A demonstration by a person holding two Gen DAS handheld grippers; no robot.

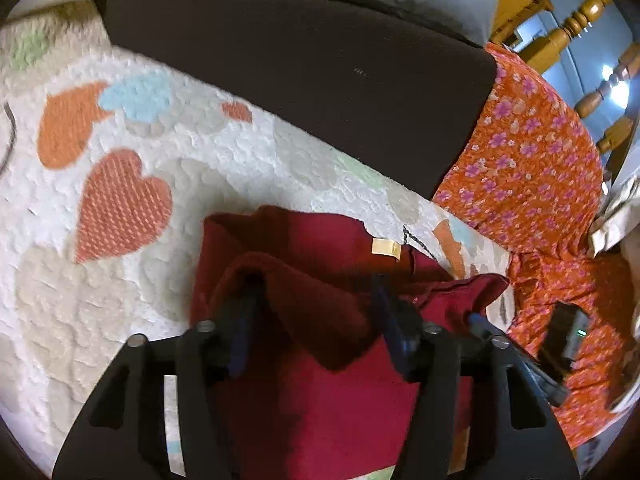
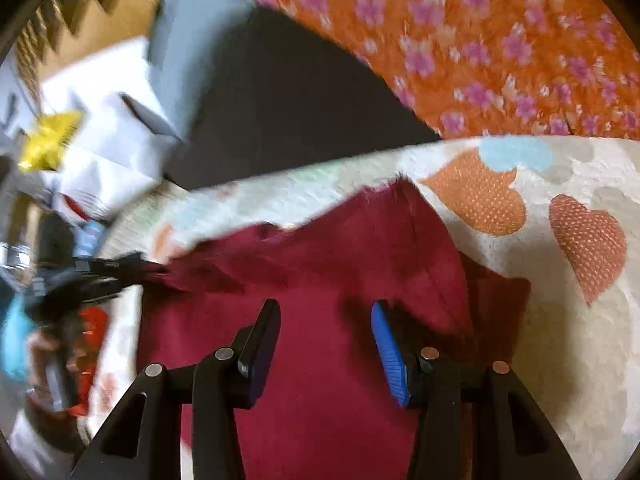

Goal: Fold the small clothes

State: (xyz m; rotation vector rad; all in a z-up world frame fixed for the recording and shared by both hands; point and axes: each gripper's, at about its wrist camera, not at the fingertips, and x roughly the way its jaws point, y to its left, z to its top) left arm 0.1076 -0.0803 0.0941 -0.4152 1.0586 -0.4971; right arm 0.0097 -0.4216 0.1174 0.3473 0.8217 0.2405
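White heart-print quilt (image 1: 224, 152) underneath; dark brown cushion (image 1: 304, 80) behind it; orange floral fabric (image 1: 532, 168) beside; wooden spindles (image 1: 580, 20) far right; yellow packet (image 2: 48, 140) blurred.

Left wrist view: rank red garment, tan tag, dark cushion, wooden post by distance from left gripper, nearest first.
1. Red garment, draped over the left gripper
2. Tan tag, just ahead, right
3. Dark cushion, beyond the quilt
4. Wooden post, far upper right

Both rigs look the same: the left black plastic two-finger gripper (image 1: 316, 300) and the right black plastic two-finger gripper (image 2: 325, 344) have triangular cutout arms, round silver screw heads at the pivots, and ribbed blue rubber finger pads (image 2: 390, 356).
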